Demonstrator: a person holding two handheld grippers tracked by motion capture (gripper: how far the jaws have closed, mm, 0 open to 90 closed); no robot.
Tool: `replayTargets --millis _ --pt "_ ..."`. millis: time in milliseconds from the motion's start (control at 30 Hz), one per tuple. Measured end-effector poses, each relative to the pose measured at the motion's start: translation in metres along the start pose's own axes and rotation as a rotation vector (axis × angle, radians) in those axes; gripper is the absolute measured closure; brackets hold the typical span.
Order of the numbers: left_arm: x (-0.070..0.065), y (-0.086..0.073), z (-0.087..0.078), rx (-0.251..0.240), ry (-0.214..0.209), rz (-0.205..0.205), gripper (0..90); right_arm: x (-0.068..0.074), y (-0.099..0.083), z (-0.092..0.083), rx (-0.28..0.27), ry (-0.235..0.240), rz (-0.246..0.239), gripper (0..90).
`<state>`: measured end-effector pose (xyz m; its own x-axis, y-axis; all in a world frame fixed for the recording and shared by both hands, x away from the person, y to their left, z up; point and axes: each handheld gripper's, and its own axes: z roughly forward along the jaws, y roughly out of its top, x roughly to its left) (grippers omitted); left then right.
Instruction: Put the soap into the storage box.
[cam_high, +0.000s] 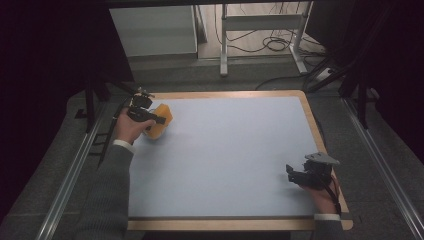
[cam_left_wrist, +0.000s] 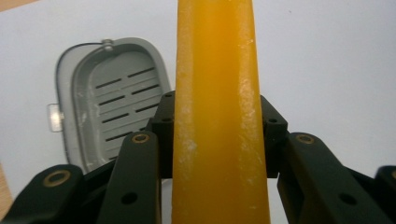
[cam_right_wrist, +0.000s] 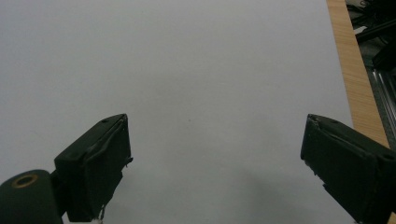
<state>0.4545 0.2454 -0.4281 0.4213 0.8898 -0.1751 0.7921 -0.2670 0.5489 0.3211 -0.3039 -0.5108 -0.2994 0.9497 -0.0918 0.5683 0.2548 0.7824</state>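
Table (cam_high: 225, 150) comes first: a pale blue-grey mat in a wooden frame, bare across most of its surface. At its far left corner the left gripper (cam_high: 159, 120) has its fingers (cam_left_wrist: 163, 135) closed on the thin edge of a yellow-orange piece (cam_high: 161, 120); in the left gripper view that piece (cam_left_wrist: 217, 116) rises straight up between them, scuffed with pale marks. What the piece is I cannot tell for sure; it looks like a moulded plastic shell or lid. Just beyond it on the mat lies a grey slotted tray (cam_left_wrist: 112, 98), rounded at the corners, with a small clasp on one side, apart from the yellow-orange piece.

Near the right front edge the right gripper (cam_high: 295, 172) rests low, its fingers (cam_right_wrist: 100, 163) spread wide over bare mat, holding nothing.

By my judgement the grasp is made and the yellow-orange piece stands separate from the tray; whether it is to be fitted onto it or carried elsewhere is left, and the right gripper has no part yet.
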Motion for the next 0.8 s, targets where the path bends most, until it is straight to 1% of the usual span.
replayTargets --millis 133,333,467,600,667,800 --pt "0.005 0.001 0.000 0.003 0.016 -0.011 61.0 0.000 0.000 0.000 0.001 -0.001 0.002 8.4" --pt "0.012 0.002 0.001 -0.009 0.012 -0.033 61.0 0.000 0.000 0.000 0.002 -0.001 0.000 8.4" --pt "0.016 0.004 0.001 -0.018 0.023 -0.052 61.0 0.000 0.000 0.000 0.005 -0.002 0.001 8.5" --pt "0.022 0.005 0.002 -0.025 0.021 -0.071 61.0 0.000 0.000 0.000 0.005 -0.002 0.001 8.4" --pt "0.025 0.005 0.002 -0.028 0.029 -0.079 61.0 -0.001 0.000 0.000 0.005 -0.003 0.001 8.5" --pt "0.029 0.007 0.005 -0.028 0.031 -0.095 61.0 -0.001 0.000 0.000 0.004 -0.003 0.001 8.4"
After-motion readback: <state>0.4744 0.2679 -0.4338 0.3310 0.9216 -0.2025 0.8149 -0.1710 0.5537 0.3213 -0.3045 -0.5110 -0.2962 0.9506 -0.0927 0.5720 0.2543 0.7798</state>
